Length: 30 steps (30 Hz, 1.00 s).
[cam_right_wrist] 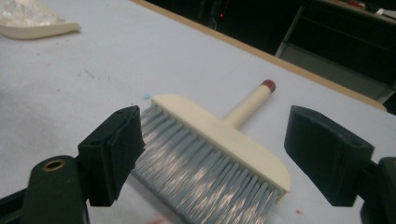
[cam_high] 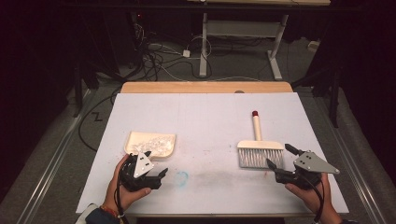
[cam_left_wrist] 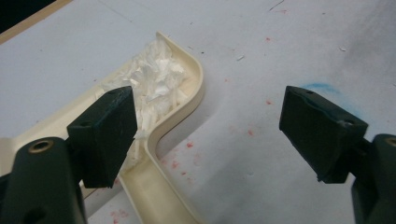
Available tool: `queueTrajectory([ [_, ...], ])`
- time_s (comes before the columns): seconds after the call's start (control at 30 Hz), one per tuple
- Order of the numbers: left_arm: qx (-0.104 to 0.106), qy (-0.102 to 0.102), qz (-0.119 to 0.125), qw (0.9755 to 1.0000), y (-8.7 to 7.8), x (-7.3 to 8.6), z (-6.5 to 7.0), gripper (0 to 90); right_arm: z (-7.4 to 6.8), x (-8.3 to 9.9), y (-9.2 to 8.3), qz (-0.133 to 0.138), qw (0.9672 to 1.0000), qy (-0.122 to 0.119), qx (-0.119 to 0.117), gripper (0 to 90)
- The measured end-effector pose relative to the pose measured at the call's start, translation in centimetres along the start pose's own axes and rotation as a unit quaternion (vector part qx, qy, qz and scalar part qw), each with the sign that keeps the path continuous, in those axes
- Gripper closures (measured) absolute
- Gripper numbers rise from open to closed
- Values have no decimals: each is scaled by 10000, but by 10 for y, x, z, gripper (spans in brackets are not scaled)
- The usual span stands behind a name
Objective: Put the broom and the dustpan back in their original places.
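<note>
- Centrally, the white tabletop [cam_high: 205,121] carries a cream dustpan [cam_high: 150,143] loaded with white shreds [cam_left_wrist: 154,79]; every place below is given relative to this dustpan.
- Left gripper [cam_high: 150,176]: just beside the dustpan's near edge, jaws wide and empty, one jaw over the pan's handle.
- Hand brush [cam_high: 259,150]: well to the right of the dustpan, lying flat, grey bristles toward the person.
- Right gripper [cam_high: 279,162]: at the brush's bristle end, jaws wide and empty.
- Risk: a grip on the soft bristles would probably slip; a jaw knocking the dustpan's rim could tip out the shreds.
</note>
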<state>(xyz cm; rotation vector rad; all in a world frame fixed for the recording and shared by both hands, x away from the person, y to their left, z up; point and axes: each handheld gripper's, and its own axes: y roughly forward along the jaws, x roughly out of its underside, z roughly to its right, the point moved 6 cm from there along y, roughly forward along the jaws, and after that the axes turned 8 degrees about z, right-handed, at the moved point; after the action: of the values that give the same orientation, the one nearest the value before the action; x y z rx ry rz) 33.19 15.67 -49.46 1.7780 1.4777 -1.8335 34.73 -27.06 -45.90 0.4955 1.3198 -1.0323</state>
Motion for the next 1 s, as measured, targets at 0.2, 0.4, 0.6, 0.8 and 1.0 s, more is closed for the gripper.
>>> queueTrajectory([
  [0.2,45,50,-17,10000,1,0,5,184,-3,-2,-4,53,10000,-24,-14,200],
  [0.4,42,121,-19,9999,1,1,6,184,-6,-7,-7,145,9999,-48,-57,202],
  [0.6,37,151,-8,9999,0,1,6,184,-9,-8,-9,135,9998,-130,-64,202],
  [0.8,18,79,-14,10000,3,1,6,184,-10,-6,-6,65,9999,-116,-89,202],
  [1.0,42,33,-12,10000,4,-2,6,184,-9,-3,-7,14,10000,-2,-81,207],
])
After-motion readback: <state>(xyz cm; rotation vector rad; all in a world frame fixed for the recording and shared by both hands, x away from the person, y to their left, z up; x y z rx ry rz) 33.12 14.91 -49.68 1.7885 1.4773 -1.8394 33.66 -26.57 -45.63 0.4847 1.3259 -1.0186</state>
